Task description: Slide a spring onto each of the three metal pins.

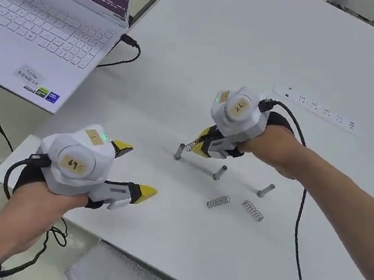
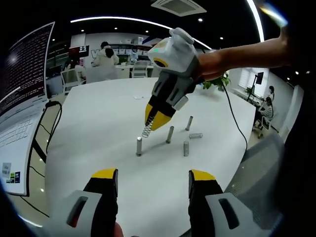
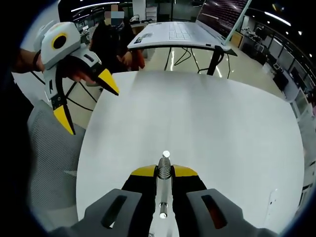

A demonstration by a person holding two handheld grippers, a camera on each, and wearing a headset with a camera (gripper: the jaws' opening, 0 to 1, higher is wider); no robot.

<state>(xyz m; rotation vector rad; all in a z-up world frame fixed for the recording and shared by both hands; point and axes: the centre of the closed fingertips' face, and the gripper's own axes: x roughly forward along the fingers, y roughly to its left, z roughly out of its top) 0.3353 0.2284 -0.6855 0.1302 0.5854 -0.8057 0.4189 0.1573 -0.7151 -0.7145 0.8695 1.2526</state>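
**Aligning the first spring with a pin on the white workbench (image 1: 182, 59).** The right gripper (image 1: 200, 146) is clenched on a small coiled steel spring (image 2: 147, 129). It grips the spring by its upper turns, so the lower end hangs clear of the yellow jaw tips and is free to meet a pin. The spring is held tilted, with its lower end just beside the top of the leftmost short grey metal pin (image 1: 179, 151). In the right gripper view the bright top of this pin sits directly beyond the spring's end, which suggests the two axes are being lined up.

The middle pin (image 1: 219, 173) and the rightmost pin (image 1: 265, 189) stand bare in a row. One spare spring (image 1: 218, 201) and a second spare spring (image 1: 253, 210) lie on their sides near them, probably set there within easy reach for the later pins.

The hand on the right gripper reaches in from the right, forearm extended and wrist bent down, with the jaws pointing towards the person's left. The left gripper (image 1: 133, 171) hovers at the near edge of the workbench with its jaws spread and empty. It is well apart from the pins and leaves the work unobstructed. No pin carries a spring yet.
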